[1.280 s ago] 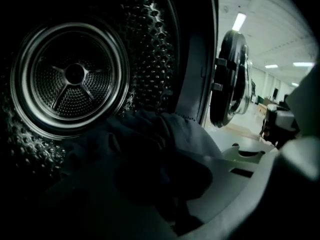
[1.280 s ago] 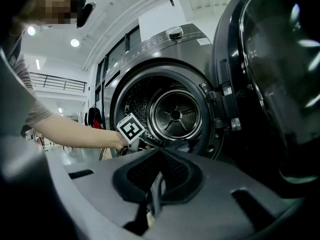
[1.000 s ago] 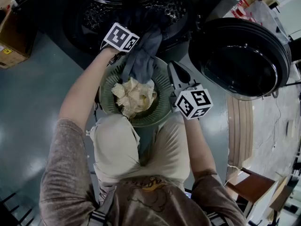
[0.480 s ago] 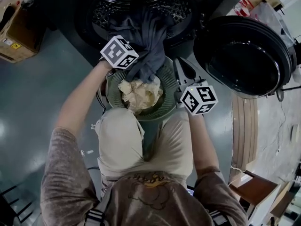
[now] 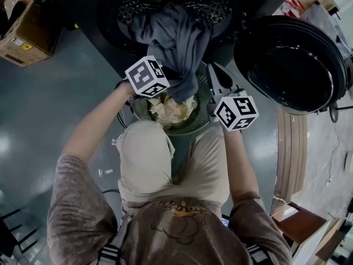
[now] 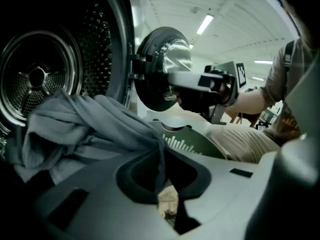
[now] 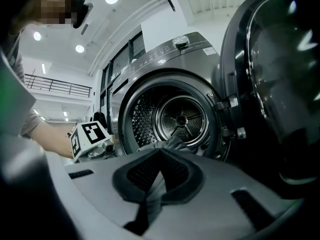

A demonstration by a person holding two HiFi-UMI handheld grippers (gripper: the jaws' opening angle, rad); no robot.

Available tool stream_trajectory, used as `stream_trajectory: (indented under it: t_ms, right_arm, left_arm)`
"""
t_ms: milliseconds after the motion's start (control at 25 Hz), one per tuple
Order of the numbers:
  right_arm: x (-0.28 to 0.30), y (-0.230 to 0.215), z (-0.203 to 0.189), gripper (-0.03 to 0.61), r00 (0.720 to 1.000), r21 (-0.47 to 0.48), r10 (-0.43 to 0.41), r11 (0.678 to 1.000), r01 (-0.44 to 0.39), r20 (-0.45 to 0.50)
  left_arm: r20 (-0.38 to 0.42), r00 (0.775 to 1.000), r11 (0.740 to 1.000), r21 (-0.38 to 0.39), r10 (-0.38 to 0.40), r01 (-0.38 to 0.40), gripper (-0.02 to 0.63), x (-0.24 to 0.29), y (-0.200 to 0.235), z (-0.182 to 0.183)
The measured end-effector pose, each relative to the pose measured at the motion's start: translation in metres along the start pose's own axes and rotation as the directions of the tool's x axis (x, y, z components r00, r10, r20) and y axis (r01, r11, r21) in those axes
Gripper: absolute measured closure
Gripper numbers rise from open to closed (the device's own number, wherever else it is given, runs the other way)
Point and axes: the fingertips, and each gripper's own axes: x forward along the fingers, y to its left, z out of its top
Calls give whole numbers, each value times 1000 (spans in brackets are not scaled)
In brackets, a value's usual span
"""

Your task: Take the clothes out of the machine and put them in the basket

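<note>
Below the open drum [image 5: 212,7], your green basket [image 5: 190,128] holds a crumpled cream cloth [image 5: 172,108]. Your left claw [image 6: 161,174] is clamped tight on the grey garment [image 5: 176,37], which trails from the drum mouth into the basket. Your right claw [image 7: 157,176] is closed and empty, beside the basket's rim.
</note>
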Motion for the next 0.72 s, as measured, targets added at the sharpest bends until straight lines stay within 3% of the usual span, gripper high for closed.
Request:
stream_trajectory:
  t_ms: [160,400,600,720]
  right_arm:
    - [-2,5,-1,581,1000,-5,9,1000,-9,-3]
    - [-8,2,-4,581,1000,-3,2,1000,-2,-5]
    - [-9,3,-5,581,1000,1,6,1000,-6,-4]
    - [-8,3,-4,581,1000,1,10,1000,-10,-1]
  left_arm:
    - [-37,992,992,18,-124,125,575,20,-49,-15]
    - [-4,985,984,-34,-174,173,575,30,-65,-21]
    - [-4,997,997,6,-74,74,553,24,-51,-25]
    - [6,1000,1000,29,8,-8,501,17,-36,-25]
